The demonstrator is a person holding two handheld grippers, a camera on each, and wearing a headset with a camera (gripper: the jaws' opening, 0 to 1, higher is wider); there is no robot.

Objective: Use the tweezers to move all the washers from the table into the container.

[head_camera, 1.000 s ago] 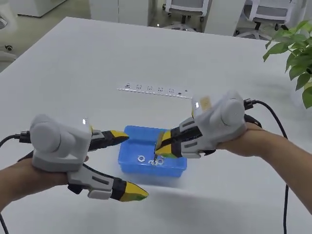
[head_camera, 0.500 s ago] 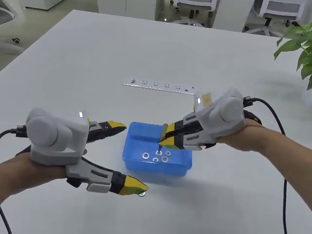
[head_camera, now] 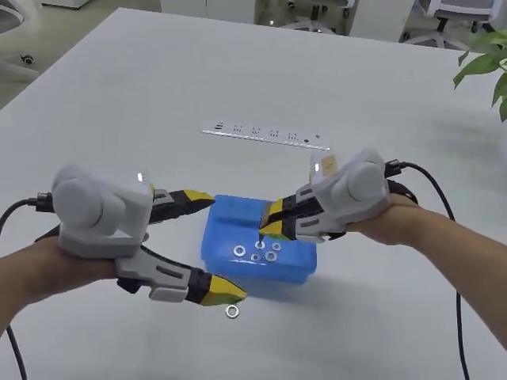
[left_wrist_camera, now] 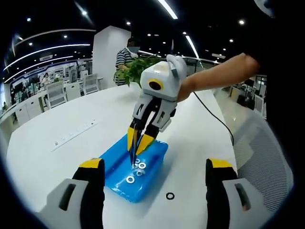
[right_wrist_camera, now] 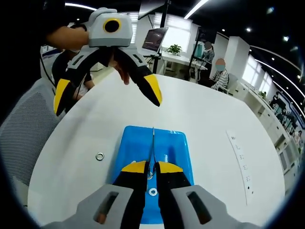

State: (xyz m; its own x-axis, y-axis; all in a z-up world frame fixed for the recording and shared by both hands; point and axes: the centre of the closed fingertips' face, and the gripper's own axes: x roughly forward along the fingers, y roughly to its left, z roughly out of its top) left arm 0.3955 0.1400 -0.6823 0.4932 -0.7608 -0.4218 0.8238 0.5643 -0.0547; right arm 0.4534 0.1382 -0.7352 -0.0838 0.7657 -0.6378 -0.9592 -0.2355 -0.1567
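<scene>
A blue container [head_camera: 261, 274] sits on the white table with several washers [head_camera: 258, 252] inside. One washer [head_camera: 232, 311] lies on the table just in front of it. My right gripper [head_camera: 268, 228] is shut on thin tweezers [head_camera: 260, 236], whose tip points down among the washers in the container. In the right gripper view, the tweezers [right_wrist_camera: 153, 143] run out over the container [right_wrist_camera: 174, 143] and the loose washer [right_wrist_camera: 99, 156] lies to the left. My left gripper [head_camera: 219, 246] is open at the container's left side, one jaw above the loose washer.
A white power strip [head_camera: 265, 134] lies on the table beyond the container. Green plant leaves [head_camera: 485, 67] hang at the far right edge. Cables trail from both grippers. Office chairs stand past the table's far edge.
The camera has shifted, and the loose washer has come into view under my left gripper's lower jaw. The tweezers' tip stays over the washers in the container.
</scene>
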